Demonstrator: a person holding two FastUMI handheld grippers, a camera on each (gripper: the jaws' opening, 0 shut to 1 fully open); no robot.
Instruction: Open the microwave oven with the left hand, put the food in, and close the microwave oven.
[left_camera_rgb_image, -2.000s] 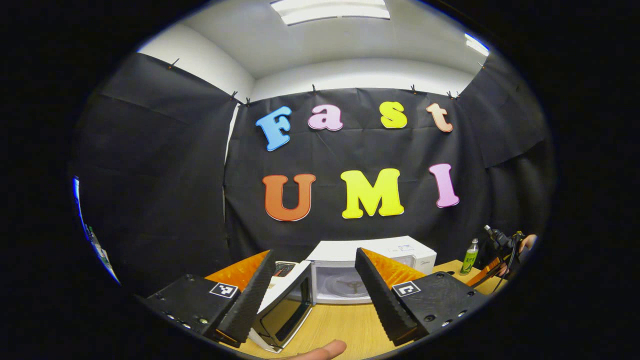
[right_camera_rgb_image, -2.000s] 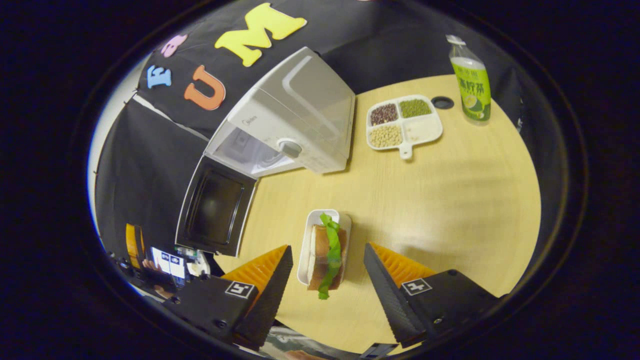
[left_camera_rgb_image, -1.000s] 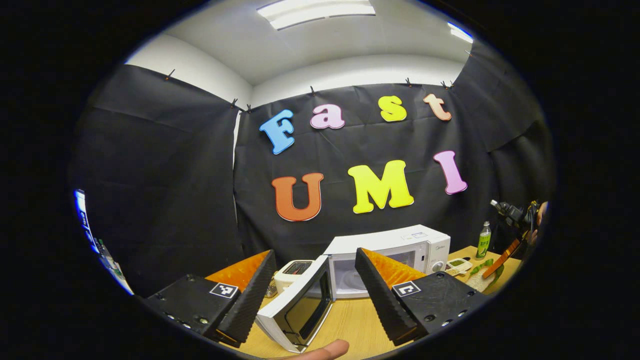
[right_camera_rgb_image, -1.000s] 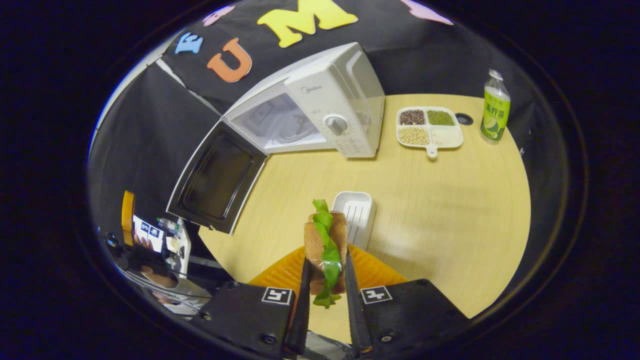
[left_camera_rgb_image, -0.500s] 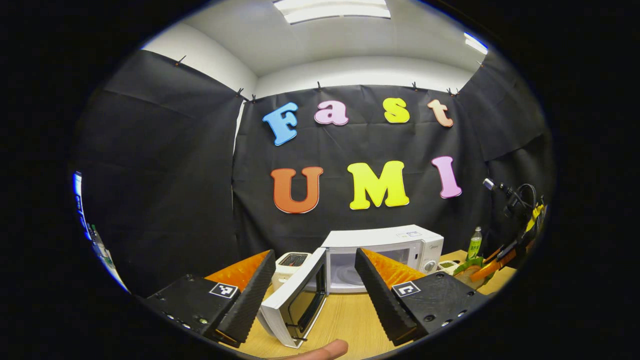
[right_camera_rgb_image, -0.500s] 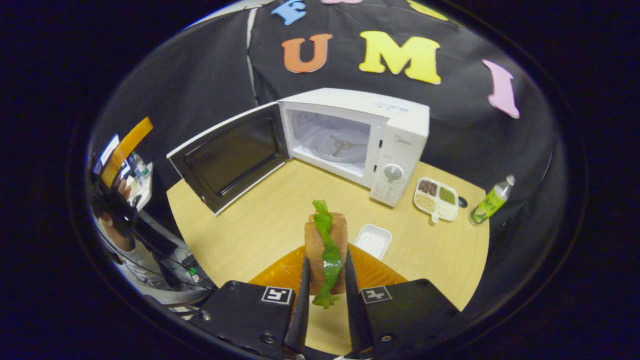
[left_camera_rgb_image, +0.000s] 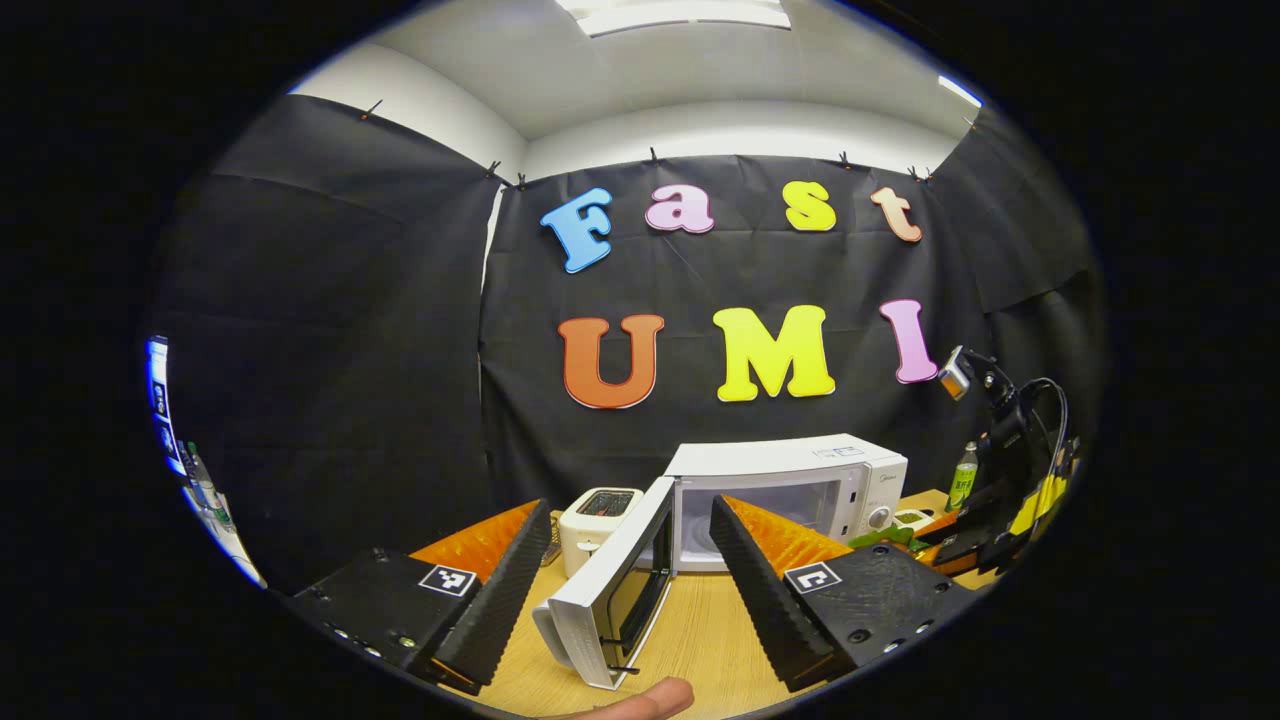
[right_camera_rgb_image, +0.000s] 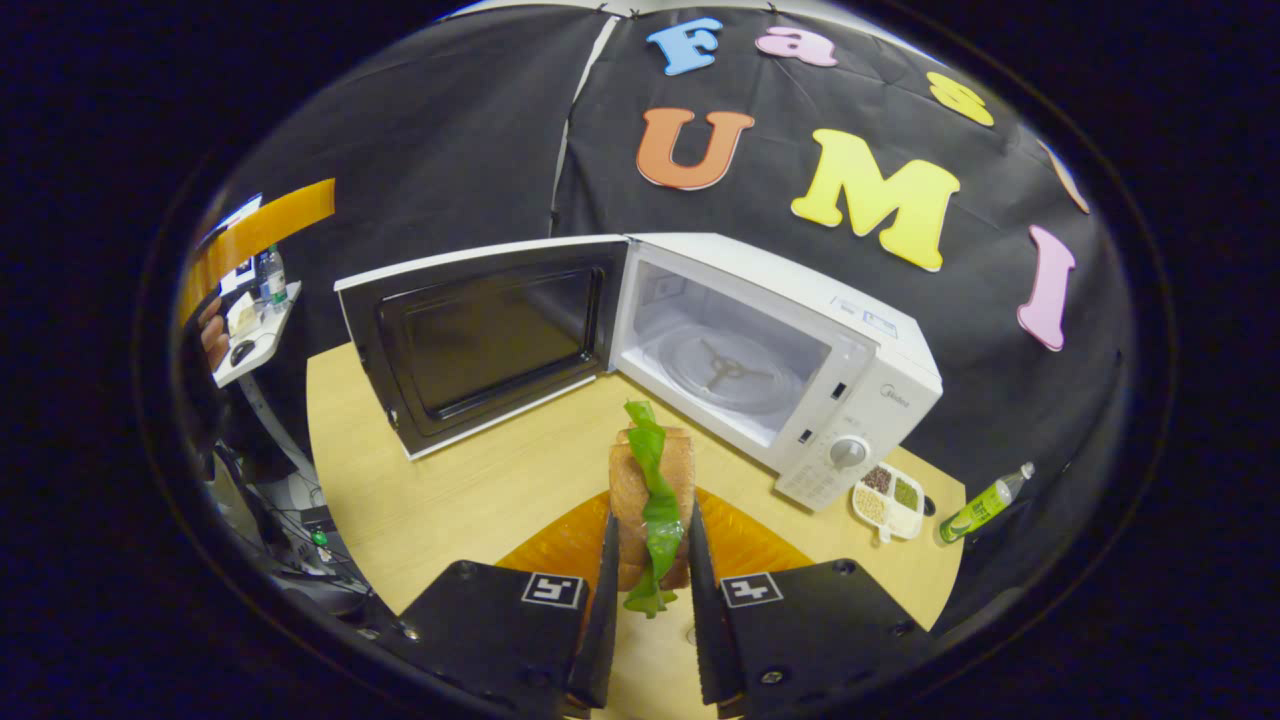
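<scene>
Right tool clamped on upright brown-bread sandwich with green lettuce.

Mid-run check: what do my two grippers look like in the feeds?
Both look alike. The left gripper has two black blocky housings, each with a square black-and-white marker and small screws, carrying wedge-shaped jaws with ribbed faces. The right gripper has the same housings and markers. In the left gripper view, a black cable loops from it, and a small camera sits on top.

Left gripper gapes before the microwave (door swung open), toaster beside.
</scene>
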